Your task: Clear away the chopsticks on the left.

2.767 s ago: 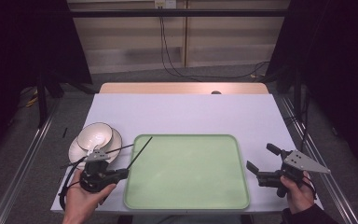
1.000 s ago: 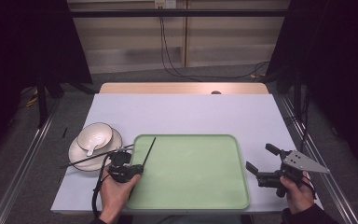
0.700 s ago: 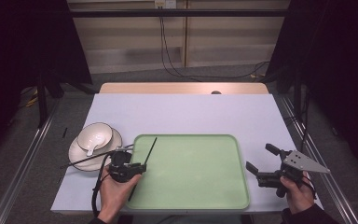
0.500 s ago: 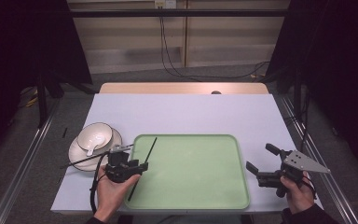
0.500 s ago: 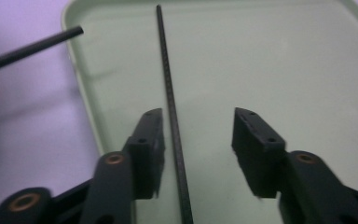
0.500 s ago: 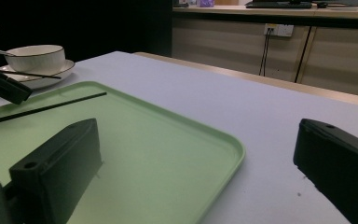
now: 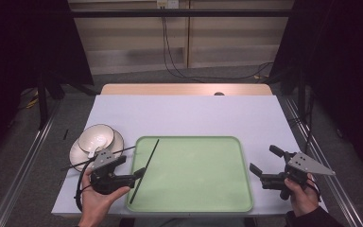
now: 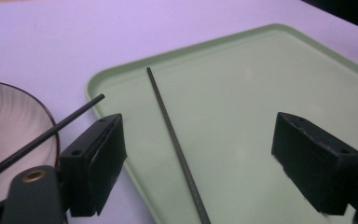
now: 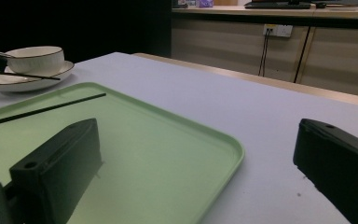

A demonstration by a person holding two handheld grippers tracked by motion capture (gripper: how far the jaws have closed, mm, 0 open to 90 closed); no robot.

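A black chopstick (image 7: 144,170) lies slanted on the left part of the green tray (image 7: 208,198). In the left gripper view this chopstick (image 8: 177,149) runs between the jaws without touching them. My left gripper (image 7: 133,166) hovers at the tray's left edge; its jaws have just been opening and stand wide apart. A second black chopstick (image 7: 101,158) rests across the white plate (image 7: 78,153) beside the tray. My right gripper (image 7: 262,158) sits open with nothing in it, just off the tray's right edge.
A white bowl (image 7: 97,138) with a dark rim stands on the plate at the left. The pale table top (image 7: 194,116) stretches back behind the tray to a wooden strip. Cables hang against the back wall.
The left gripper was shut on the chopstick over the tray. Its jaws have opened, the chopstick lies on the tray, and the hand has drawn back a little leftward. The right gripper stayed still.
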